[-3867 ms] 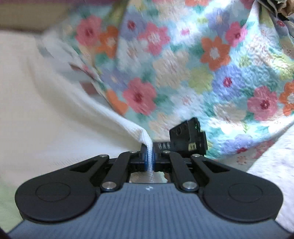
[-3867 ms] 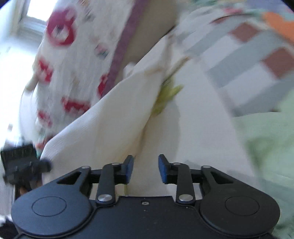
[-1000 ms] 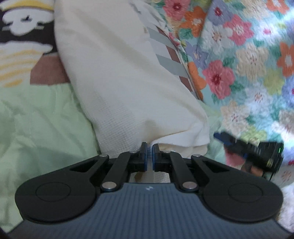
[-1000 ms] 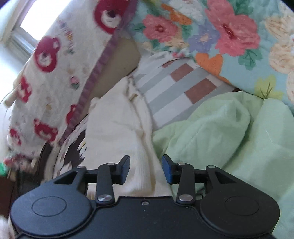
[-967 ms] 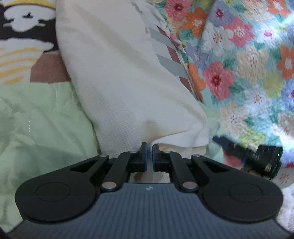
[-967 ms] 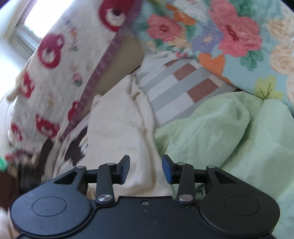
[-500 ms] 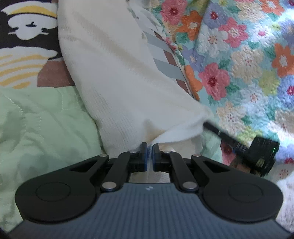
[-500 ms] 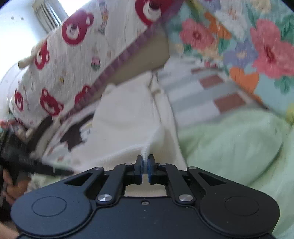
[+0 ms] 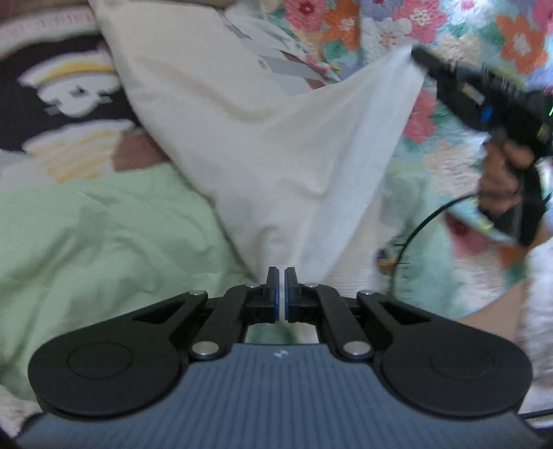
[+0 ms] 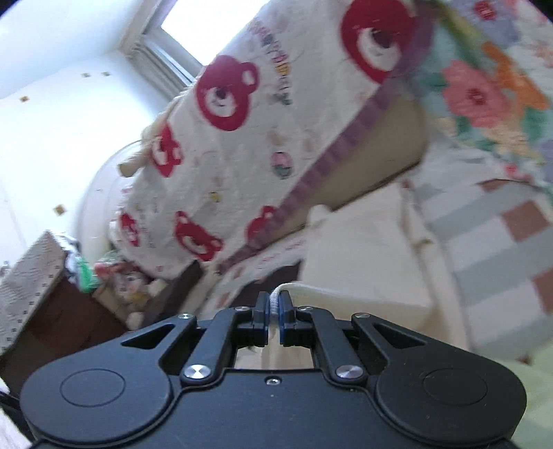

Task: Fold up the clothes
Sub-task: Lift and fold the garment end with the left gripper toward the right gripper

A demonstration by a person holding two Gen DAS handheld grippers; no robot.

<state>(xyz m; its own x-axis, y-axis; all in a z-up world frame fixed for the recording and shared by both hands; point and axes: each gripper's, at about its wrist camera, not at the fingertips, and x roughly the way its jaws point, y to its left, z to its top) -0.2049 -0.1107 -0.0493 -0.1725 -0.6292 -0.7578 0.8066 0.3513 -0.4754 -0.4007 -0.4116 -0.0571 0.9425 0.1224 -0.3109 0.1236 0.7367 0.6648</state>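
Note:
A cream waffle-knit garment (image 9: 276,145) lies over the bed and is lifted at two points. My left gripper (image 9: 281,276) is shut on its near edge, with the cloth running up and away from the pads. In the left wrist view my right gripper (image 9: 418,57) holds another corner stretched up at the upper right, a hand (image 9: 501,179) gripping its handle. In the right wrist view my right gripper (image 10: 274,300) is shut on a white hem of the cream garment (image 10: 363,262).
A light green quilt (image 9: 86,248) lies at the left. A dark cartoon-print cloth (image 9: 69,96), a grey-and-brown striped cloth (image 10: 490,241) and a floral quilt (image 9: 466,31) surround the garment. A bear-print blanket (image 10: 249,145) and a cluttered brown box (image 10: 52,300) are beyond.
My right gripper went from open to shut on the garment's corner and lifted it up to the right. The left gripper kept its hold and rose, stretching the cloth between the two.

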